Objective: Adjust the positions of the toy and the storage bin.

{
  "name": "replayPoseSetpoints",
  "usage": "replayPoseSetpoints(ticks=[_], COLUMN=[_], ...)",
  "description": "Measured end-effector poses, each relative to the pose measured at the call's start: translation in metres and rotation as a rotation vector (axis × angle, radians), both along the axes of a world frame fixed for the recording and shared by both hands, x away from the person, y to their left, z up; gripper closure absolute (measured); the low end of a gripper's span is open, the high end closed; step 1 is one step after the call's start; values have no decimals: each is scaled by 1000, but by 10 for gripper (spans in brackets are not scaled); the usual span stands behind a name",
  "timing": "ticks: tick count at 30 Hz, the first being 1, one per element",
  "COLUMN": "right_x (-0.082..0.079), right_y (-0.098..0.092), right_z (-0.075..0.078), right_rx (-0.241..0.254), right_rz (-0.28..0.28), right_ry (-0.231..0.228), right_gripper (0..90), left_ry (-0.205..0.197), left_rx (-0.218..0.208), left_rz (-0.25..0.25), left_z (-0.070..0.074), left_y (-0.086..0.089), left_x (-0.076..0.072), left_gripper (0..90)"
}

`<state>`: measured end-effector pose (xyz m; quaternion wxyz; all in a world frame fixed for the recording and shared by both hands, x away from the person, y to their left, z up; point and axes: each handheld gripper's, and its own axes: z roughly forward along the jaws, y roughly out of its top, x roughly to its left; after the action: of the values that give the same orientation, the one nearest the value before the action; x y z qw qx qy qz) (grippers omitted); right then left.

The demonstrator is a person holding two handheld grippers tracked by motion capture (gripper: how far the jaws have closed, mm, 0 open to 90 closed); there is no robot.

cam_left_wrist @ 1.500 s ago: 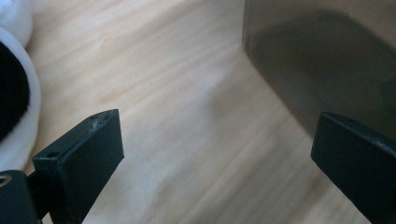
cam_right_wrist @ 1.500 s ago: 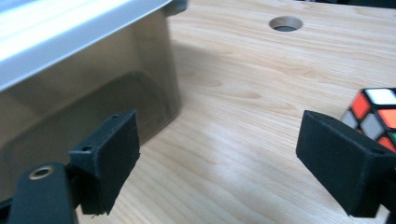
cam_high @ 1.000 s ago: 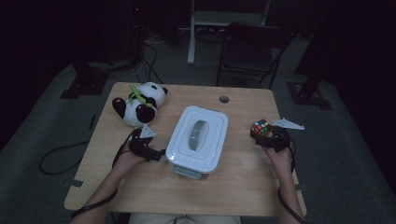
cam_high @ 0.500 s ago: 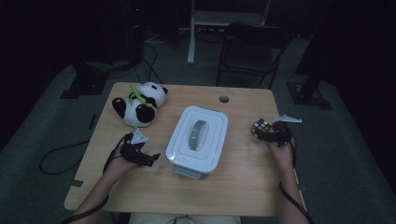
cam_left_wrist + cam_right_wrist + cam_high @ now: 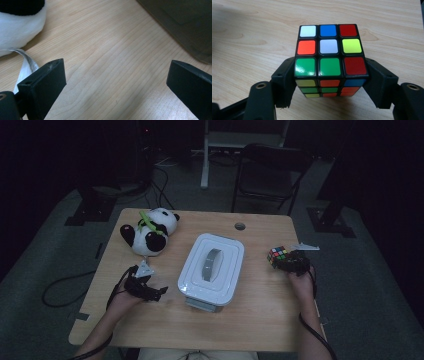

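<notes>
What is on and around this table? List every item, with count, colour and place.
Puzzle cube: one, multicoloured, right side of table, between the right gripper's jaws.
Container: one, white with grey lid handle, table centre.
Panda toy: one, black and white with green trim, far left of table.
Table: one, light wood.
Chair: one, dark, beyond the table.
Left gripper: one, black, open over bare table near the container.
Right gripper: one, black, jaws just closing, pads against the puzzle cube's sides.
</notes>
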<state>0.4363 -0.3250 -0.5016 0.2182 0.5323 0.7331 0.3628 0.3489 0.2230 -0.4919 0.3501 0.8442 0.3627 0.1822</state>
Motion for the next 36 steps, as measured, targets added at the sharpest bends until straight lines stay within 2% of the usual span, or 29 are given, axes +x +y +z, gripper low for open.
replayPoseSetpoints(ticks=[2,8,14,21,22,23,24,25,27,28,36], right_x=[-4,-12,-34,-66,-66,-77,-77,-87,-92,-102,-141], right_y=[3,4,-1,-4,-4,-4,-4,-4,-4,-4,-5], right_z=[2,3,6,13,13,15,15,16,17,18,14], right_rx=[-20,-17,-12,-34,-34,-51,-51,-58,-63,-67,-67], right_rz=[8,8,2,-4,-4,-11,-11,-10,-12,-20,-55], right_ry=[-14,-19,-50,-81,-81,-84,-84,-89,-90,-93,-79], right_gripper=[339,341,341,341,341,341,341,341,341,341,341], left_ry=[-1,-1,-8,0,0,0,0,0,0,7,6], left_rx=[1,6,0,11,11,12,12,7,7,9,9], left_rz=[-1,-5,2,9,9,16,16,21,21,28,51], left_z=[0,-1,1,-2,-2,-2,-2,-2,-2,-4,-6], left_y=[0,0,6,14,14,16,16,19,19,23,33], left_x=[-1,-5,-12,-20,-20,-23,-23,-26,-26,-31,-44], left_gripper=[31,31,31,31,31,31,31,31,31,31,31])
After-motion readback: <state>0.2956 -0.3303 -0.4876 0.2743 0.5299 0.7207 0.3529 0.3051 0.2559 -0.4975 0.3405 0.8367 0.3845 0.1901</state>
